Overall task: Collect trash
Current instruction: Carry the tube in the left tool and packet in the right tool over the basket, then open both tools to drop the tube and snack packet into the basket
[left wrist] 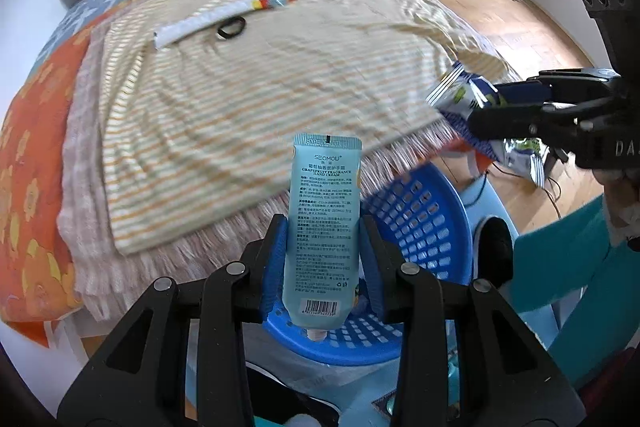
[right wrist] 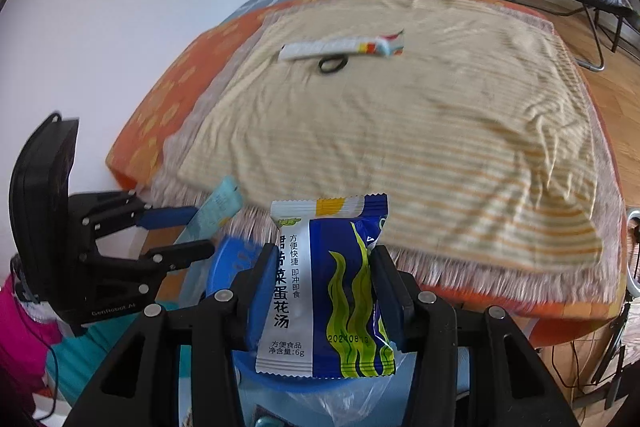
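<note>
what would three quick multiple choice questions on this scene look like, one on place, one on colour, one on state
1. Where does the black hair tie lie?
A. in the basket
B. on the striped cloth beside the toothpaste tube
C. on the floor

2. What colour is the basket?
A. red
B. green
C. blue

3. What is the left gripper doing?
A. shut on the hand cream tube
B. open and empty
C. holding the soup packet

Answers: B, it rests on the cloth next to the tube; C, its lattice wall is blue; A, both fingers press the tube, while the right gripper has the packet.
</note>
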A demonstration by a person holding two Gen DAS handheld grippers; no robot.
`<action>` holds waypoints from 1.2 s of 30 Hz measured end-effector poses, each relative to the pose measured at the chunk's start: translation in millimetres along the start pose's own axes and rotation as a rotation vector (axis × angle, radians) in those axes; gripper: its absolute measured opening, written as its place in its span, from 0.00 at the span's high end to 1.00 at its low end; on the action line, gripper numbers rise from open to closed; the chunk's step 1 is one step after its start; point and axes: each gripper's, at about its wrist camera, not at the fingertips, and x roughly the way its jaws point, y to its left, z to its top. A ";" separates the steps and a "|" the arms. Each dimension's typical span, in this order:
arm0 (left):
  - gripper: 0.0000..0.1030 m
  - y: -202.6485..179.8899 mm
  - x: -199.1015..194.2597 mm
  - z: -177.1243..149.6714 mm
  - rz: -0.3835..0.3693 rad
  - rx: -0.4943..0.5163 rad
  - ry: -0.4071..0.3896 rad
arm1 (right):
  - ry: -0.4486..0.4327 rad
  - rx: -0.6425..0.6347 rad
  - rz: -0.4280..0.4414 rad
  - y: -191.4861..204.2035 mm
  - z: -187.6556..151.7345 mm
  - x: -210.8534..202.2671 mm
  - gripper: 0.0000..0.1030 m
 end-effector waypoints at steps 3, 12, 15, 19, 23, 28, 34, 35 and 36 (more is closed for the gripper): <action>0.65 -4.7 6.1 -8.8 -0.015 0.006 0.020 | 0.032 -0.015 0.009 5.4 -13.0 8.0 0.53; 0.65 -9.8 24.5 -32.4 -0.029 0.016 0.081 | 0.116 -0.049 0.006 13.7 -36.5 33.4 0.52; 0.65 -10.1 30.7 -41.0 -0.033 0.015 0.107 | 0.148 -0.055 0.005 14.6 -43.2 43.1 0.52; 0.65 -11.9 37.7 -48.8 -0.032 0.015 0.133 | 0.180 -0.056 0.001 15.6 -49.7 53.9 0.52; 0.65 -13.8 42.6 -49.7 -0.025 0.017 0.148 | 0.197 -0.055 -0.008 14.7 -51.2 60.3 0.51; 0.65 -13.9 42.0 -44.3 -0.024 0.008 0.143 | 0.197 -0.045 -0.014 12.6 -51.1 61.7 0.50; 0.65 -12.2 43.6 -39.3 -0.022 0.001 0.139 | 0.192 -0.035 -0.018 10.9 -49.6 60.6 0.50; 0.65 -12.2 44.1 -38.7 -0.022 0.001 0.139 | 0.193 -0.035 -0.019 11.4 -49.6 60.7 0.50; 0.65 -12.5 44.5 -38.5 -0.020 0.002 0.137 | 0.192 -0.036 -0.021 11.3 -49.6 60.5 0.50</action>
